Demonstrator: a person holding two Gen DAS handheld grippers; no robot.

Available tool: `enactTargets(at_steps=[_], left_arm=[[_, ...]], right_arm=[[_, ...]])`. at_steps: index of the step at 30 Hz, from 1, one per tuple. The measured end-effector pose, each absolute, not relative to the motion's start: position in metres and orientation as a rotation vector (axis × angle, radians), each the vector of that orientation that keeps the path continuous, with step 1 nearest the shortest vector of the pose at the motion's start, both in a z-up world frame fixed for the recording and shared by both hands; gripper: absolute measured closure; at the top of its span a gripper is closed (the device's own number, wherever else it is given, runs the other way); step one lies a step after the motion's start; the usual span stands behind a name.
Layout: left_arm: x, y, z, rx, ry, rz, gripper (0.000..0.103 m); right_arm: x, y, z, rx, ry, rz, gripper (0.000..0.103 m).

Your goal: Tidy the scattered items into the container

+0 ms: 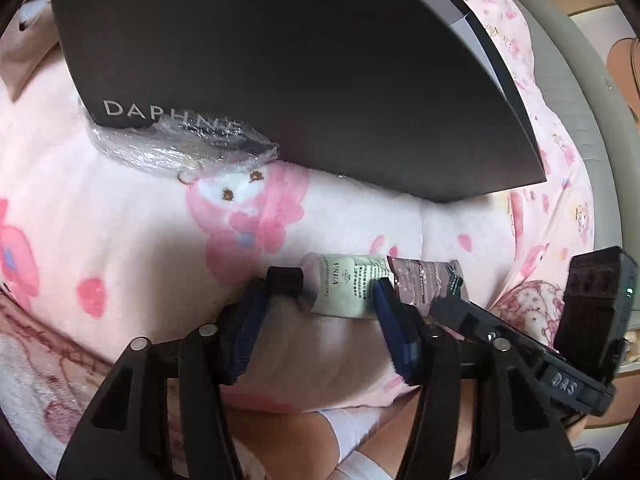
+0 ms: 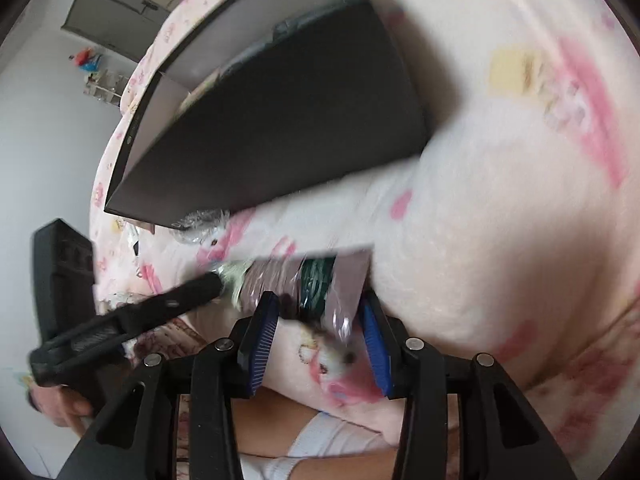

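Observation:
A dark grey DAPHNE box (image 1: 304, 68) stands open on the pink blanket; it also shows in the right wrist view (image 2: 280, 120). A pale green sachet (image 1: 344, 284) and a mauve sachet (image 1: 424, 280) lie side by side on the blanket. My left gripper (image 1: 332, 284) is open, its fingers either side of the green sachet. My right gripper (image 2: 320, 300) is open around the mauve sachet (image 2: 312, 276), which has a dark green band. The left gripper's finger (image 2: 188, 292) reaches the green sachet (image 2: 232, 276) in the right wrist view.
Crumpled clear plastic wrap (image 1: 176, 148) lies against the box's front. The pink cartoon-print blanket (image 1: 120, 220) covers the soft, uneven bed. The right gripper's body (image 1: 560, 340) sits close on the right. A grey bed frame (image 1: 568, 80) runs at the far right.

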State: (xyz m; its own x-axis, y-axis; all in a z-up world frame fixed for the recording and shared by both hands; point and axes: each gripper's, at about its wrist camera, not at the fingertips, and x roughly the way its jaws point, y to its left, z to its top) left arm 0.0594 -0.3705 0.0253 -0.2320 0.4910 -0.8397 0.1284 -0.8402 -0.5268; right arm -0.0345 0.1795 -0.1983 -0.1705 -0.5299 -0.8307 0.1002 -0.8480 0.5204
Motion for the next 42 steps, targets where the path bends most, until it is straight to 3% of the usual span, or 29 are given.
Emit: enactTargets(at_steps=[9, 16, 23, 31, 37, 42], left_arm=[[0.057, -0.374, 0.049, -1.663, -0.75, 2.219, 0.049], [0.061, -0.378, 0.124, -1.463, -0.766, 2.242, 0.049], [-0.018, -0.389, 0.157, -1.326, -0.767, 2.318, 0.05], [-0.128, -0.416, 0.127, -1.4, -0.895, 2.246, 0.053], [-0.169, -0.411, 0.103, -1.509, -0.821, 2.215, 0.058], [-0.177, -0.407, 0.09, -1.603, -0.76, 2.253, 0.058]], right_arm=[[-0.038, 0.184, -0.181, 1.582, -0.47, -2.107, 0.065], [-0.035, 0.187, -0.107, 1.372, -0.467, -2.126, 0.065], [-0.11, 0.163, -0.069, 1.239, -0.431, -2.116, 0.065], [-0.24, 0.122, -0.104, 1.312, -0.371, -2.052, 0.066], [-0.285, 0.12, -0.149, 1.395, -0.416, -1.996, 0.069], [-0.285, 0.117, -0.148, 1.408, -0.362, -2.006, 0.072]])
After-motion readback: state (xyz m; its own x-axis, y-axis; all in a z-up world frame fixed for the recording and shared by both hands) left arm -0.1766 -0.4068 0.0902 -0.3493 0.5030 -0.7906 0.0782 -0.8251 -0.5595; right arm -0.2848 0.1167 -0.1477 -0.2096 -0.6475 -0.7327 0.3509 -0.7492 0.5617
